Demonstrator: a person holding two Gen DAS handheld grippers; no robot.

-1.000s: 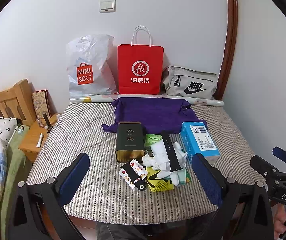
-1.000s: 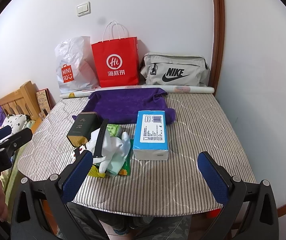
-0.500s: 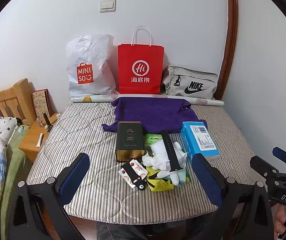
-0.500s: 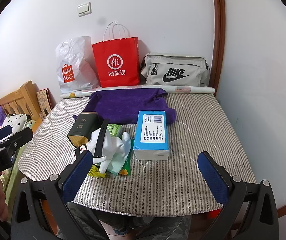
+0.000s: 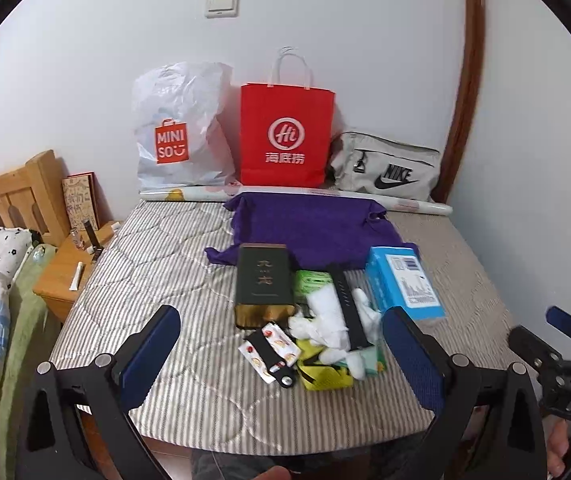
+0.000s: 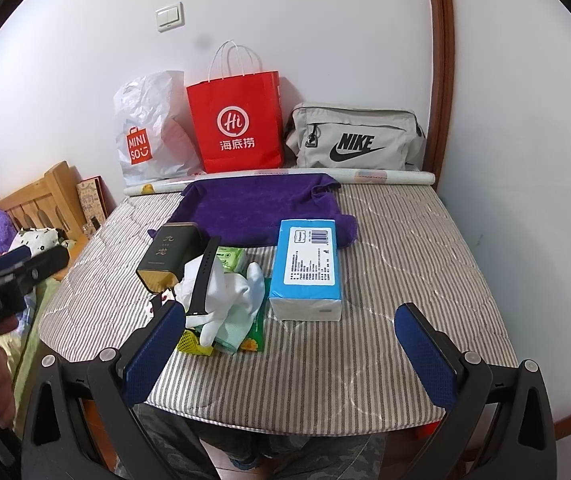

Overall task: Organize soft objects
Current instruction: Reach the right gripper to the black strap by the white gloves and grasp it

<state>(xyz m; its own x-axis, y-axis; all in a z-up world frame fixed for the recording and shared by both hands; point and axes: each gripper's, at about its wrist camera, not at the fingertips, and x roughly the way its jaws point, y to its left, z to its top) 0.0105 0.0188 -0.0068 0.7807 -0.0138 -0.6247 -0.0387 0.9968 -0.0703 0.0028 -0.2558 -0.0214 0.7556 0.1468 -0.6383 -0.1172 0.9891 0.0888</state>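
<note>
The yellow mesh item (image 5: 325, 374) and the green packets (image 6: 231, 260) are largely hidden under the white gloves (image 6: 231, 294), and a black strap (image 5: 348, 312) is laid across the pile. The gloves are seen crumpled mid-mattress (image 6: 405, 240), between the dark tin (image 5: 263, 284) and the blue box (image 6: 309, 268), with a purple cloth (image 5: 313, 228) spread behind. The left gripper (image 5: 285, 356) and right gripper (image 6: 289, 356) are held wide apart at the near edge, nothing grasped.

Black tool (image 5: 281, 354) frames, blue textured pads (image 6: 153, 354)
</note>
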